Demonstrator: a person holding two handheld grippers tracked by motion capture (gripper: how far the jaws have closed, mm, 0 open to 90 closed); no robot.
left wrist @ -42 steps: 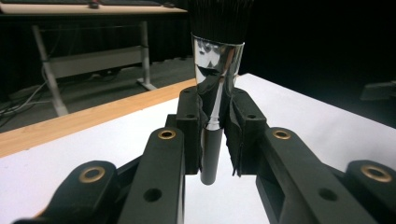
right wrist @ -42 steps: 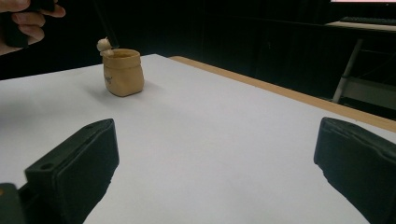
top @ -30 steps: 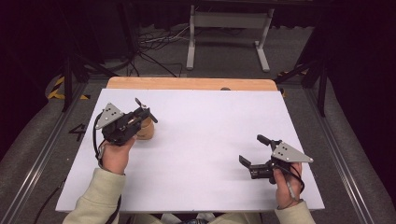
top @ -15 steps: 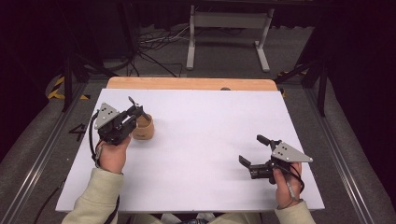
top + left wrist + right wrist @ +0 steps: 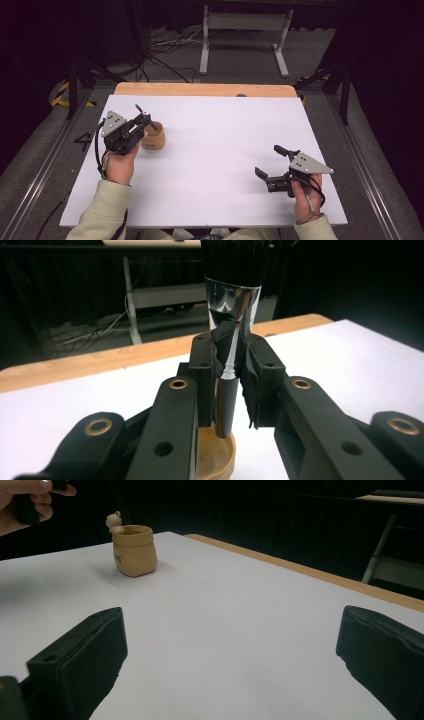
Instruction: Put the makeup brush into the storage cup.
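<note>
Leftward off the pot [image 5: 152, 136] went the left gripper [image 5: 141, 118], fingers pinching a brush [image 5: 231, 330]; next, lower its handle in. Right gripper [image 5: 274, 165] fingers spread.

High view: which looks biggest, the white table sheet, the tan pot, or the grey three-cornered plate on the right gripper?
1. White table sheet.
2. Grey three-cornered plate.
3. Tan pot, partly hidden; it and the plate look too alike to rank surely.

cream sleeves [image 5: 102, 210], black grippers, grey plates
</note>
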